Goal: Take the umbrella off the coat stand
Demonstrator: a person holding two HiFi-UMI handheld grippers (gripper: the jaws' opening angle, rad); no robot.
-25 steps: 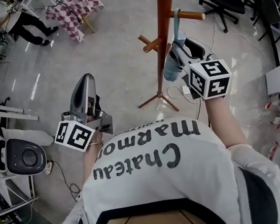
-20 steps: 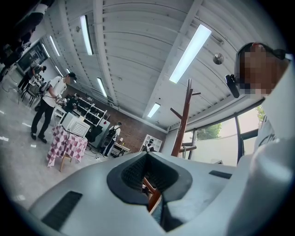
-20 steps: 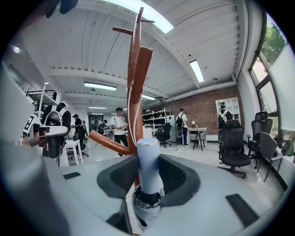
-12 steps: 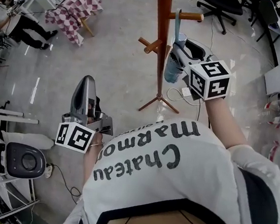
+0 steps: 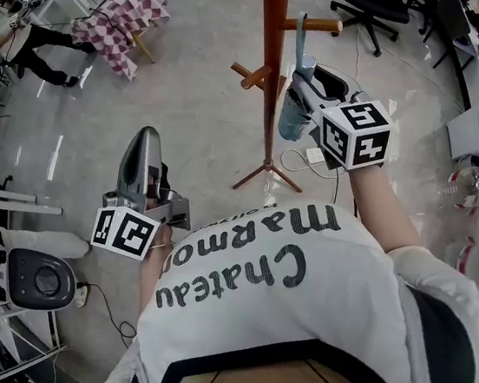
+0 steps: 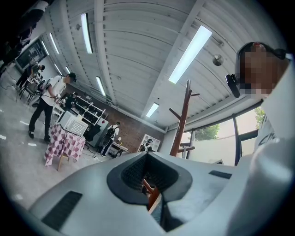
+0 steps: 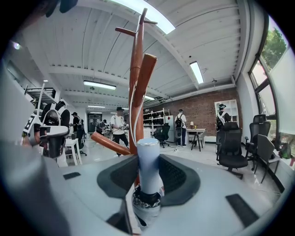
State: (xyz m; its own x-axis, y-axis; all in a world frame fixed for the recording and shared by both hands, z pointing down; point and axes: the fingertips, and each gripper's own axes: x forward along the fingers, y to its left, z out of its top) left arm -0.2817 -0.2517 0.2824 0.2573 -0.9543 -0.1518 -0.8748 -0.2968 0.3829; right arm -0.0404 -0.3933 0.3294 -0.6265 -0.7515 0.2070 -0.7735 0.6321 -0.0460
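A folded umbrella (image 5: 292,119) with a pale blue handle (image 7: 148,161) hangs by its strap (image 5: 301,35) from a peg of the brown wooden coat stand (image 5: 269,50). My right gripper (image 5: 301,86) is shut on the umbrella near its top, just right of the pole. In the right gripper view, the right gripper (image 7: 148,171) has the handle upright between its dark pads, with the coat stand (image 7: 136,78) right behind. My left gripper (image 5: 147,141) hangs lower left, away from the stand, shut and holding nothing. Through the left gripper (image 6: 147,159) a stand leg shows.
The stand's legs (image 5: 265,174) spread over the grey floor, with a white cable (image 5: 300,161) beside them. A table with a checked cloth (image 5: 123,13) stands at the far left, and office chairs (image 5: 369,2) at the far right. People stand in the background.
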